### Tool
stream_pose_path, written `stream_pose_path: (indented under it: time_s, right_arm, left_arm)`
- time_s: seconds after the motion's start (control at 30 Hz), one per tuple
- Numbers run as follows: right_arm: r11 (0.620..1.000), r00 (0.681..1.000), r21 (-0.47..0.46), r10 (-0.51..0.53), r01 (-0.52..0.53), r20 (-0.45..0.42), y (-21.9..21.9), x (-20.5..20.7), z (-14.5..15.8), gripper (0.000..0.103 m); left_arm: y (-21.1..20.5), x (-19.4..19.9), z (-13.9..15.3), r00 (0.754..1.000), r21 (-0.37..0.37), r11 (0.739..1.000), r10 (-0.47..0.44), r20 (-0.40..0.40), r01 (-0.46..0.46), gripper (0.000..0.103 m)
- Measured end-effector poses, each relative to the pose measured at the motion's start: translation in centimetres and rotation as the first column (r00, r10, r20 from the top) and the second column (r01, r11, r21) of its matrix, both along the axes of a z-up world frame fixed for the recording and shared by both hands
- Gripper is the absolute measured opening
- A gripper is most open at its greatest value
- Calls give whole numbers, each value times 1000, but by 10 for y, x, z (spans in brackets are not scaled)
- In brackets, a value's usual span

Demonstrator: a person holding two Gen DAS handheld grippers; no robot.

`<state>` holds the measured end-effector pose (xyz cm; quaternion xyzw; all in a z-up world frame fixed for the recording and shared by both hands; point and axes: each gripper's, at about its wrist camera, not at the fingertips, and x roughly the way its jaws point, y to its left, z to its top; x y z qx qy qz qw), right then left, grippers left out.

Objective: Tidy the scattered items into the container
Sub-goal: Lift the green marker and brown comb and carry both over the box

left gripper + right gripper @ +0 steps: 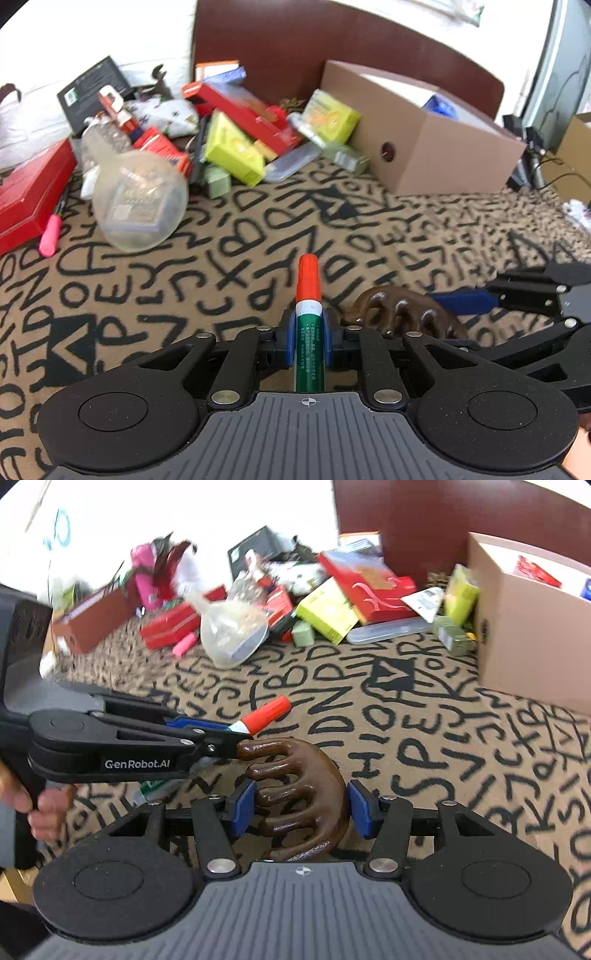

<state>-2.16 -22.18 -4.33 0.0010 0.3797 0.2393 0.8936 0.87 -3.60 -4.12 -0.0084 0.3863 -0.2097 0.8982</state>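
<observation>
Holding a marker (309, 332) tight in my left claw (309, 345), I grip a brown comb (303, 797) in my right claw (301, 806); the box (436, 147) stands ahead, to the right.

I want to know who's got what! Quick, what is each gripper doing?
Left gripper: shut on the marker.
Right gripper: shut on the brown comb.

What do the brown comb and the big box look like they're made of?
Comb: probably lacquered wood, possibly resin; dark brown with glossy highlights along its thick teeth.
Box: cardboard by the look; matte tan, flat panels with creased edges and a round hole in one side.
</observation>
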Motion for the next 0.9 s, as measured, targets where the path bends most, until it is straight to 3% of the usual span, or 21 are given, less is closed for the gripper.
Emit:
stream_pose_path:
  time_s: [0.3,0.6,0.77,0.9]
  right_arm:
    - [993,990,60,-105,100,91,-37,1,30,59]
    - [978,954,54,-210,203,212,-86,27,70,59]
    - [966,926,-2,-249,260,283,-112,53,96,59]
    - [953,909,-54,-265,297,321,-134,78,110,59]
  left_arm:
    - [-31,18,41,996,-80,995,-48,71,54,11]
    - [-93,62,91,980,-115,987,-89,178,111,11]
    - [-136,90,116,965,-102,984,-118,235,145,11]
    - [-171,121,129,962,-133,974,-151,228,185,11]
